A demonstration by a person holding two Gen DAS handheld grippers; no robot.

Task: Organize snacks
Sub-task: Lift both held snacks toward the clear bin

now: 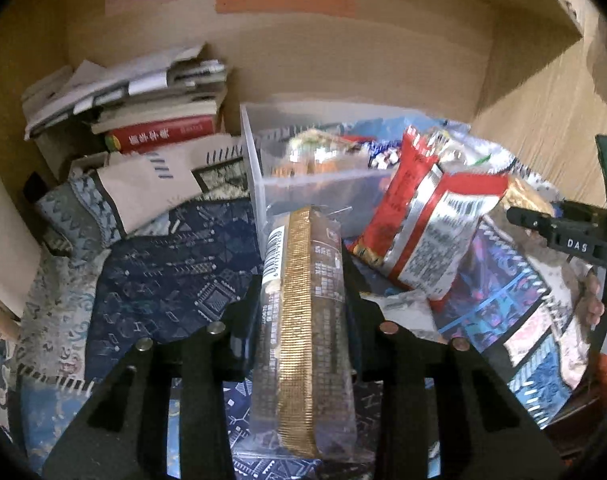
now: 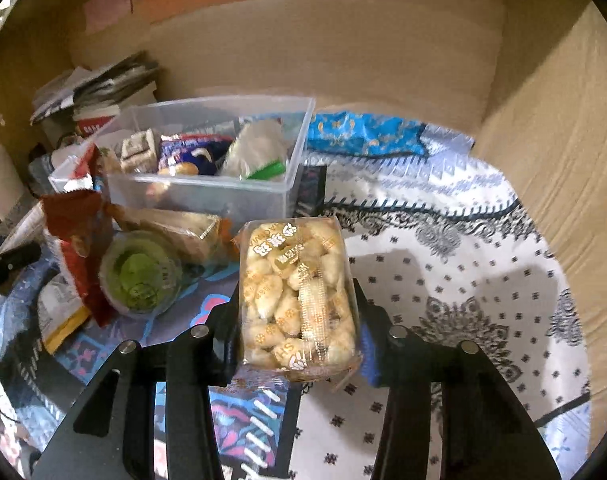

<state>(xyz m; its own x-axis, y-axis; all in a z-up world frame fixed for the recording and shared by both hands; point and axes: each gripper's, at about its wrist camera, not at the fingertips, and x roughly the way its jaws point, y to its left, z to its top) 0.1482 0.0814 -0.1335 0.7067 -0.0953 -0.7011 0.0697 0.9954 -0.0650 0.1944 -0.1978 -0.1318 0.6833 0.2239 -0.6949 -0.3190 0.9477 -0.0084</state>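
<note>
Right now the left gripper (image 1: 303, 280) is clamped on a long brown-and-gold wrapped snack bar (image 1: 299, 320), its print too blurred to read, just before the clear plastic bin (image 1: 255, 168). The right gripper (image 2: 297, 300), stamped "DAS" on its finger, pinches a clear pack of glazed puffed snacks (image 2: 297, 300) above the patterned cloth (image 2: 443, 264). A red book (image 1: 163, 136) lies beside the bin.

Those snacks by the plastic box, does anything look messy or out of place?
Yes. A red packet leans tilted against the clear box, and a green cup lies beside it among loose packs, not inside.
</note>
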